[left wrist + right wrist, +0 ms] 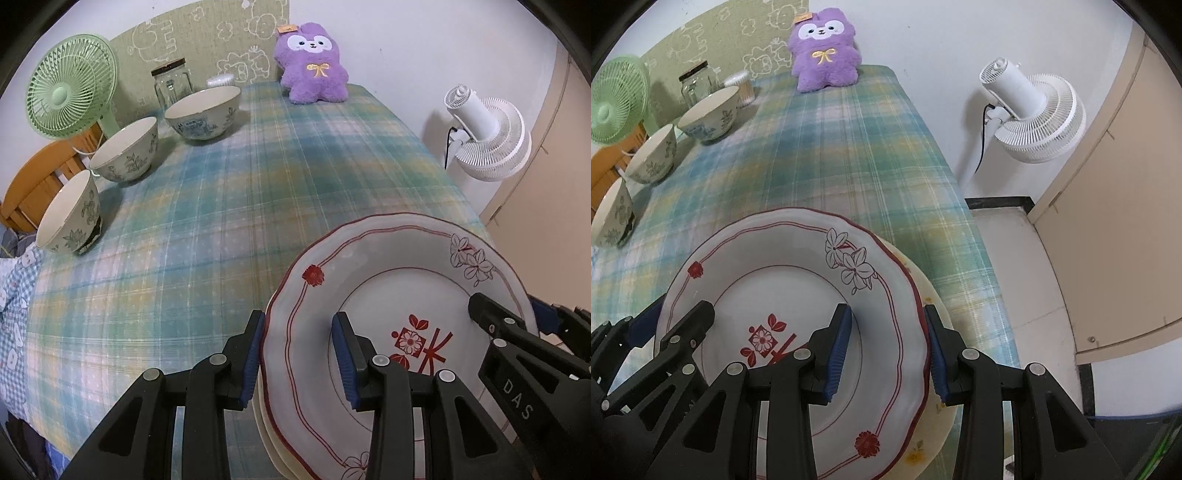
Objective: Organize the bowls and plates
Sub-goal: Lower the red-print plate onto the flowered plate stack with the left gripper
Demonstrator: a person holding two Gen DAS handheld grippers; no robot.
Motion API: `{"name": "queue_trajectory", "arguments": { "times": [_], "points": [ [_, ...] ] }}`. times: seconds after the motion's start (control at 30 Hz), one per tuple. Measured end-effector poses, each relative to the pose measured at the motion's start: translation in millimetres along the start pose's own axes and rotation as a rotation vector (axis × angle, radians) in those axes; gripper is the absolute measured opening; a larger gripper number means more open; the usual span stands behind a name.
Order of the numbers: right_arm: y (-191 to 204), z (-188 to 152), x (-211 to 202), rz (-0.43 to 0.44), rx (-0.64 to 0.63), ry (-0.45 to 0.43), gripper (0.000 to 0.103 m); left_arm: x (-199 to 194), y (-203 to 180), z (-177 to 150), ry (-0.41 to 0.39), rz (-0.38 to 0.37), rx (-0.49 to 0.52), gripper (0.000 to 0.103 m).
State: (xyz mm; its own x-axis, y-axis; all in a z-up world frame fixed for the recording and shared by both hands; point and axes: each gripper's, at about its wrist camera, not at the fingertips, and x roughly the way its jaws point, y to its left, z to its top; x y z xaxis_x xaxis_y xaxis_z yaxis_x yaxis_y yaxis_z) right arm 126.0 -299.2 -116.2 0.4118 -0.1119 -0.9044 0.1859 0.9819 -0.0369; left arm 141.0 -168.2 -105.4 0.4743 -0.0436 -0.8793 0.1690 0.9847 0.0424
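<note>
A white plate with red trim and flower prints (391,280) (790,254) lies on top of a cream plate (934,417) near the table's right front corner. My left gripper (299,358) straddles the top plate's left rim, jaws wide apart, one finger over the plate and one outside it. My right gripper (888,354) straddles the right rim the same way, open. Three patterned bowls stand along the left edge: a large one (203,112) (709,114), a middle one (125,153) (652,155) and a near one (70,214) (611,214).
The table has a blue-green plaid cloth (236,206). A purple plush toy (314,62), a glass jar (171,83) and a green fan (70,86) stand at the back. A white fan (484,136) stands off the table's right edge.
</note>
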Motion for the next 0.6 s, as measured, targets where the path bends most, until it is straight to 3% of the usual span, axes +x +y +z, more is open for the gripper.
{"name": "queue_trajectory", "arguments": {
  "times": [0.6],
  "points": [
    [6.3,-2.9,1.0,-0.052,0.007,0.017,0.043,0.1,-8.2,-7.9,-0.036,0.065,0.023,0.041]
  ]
}}
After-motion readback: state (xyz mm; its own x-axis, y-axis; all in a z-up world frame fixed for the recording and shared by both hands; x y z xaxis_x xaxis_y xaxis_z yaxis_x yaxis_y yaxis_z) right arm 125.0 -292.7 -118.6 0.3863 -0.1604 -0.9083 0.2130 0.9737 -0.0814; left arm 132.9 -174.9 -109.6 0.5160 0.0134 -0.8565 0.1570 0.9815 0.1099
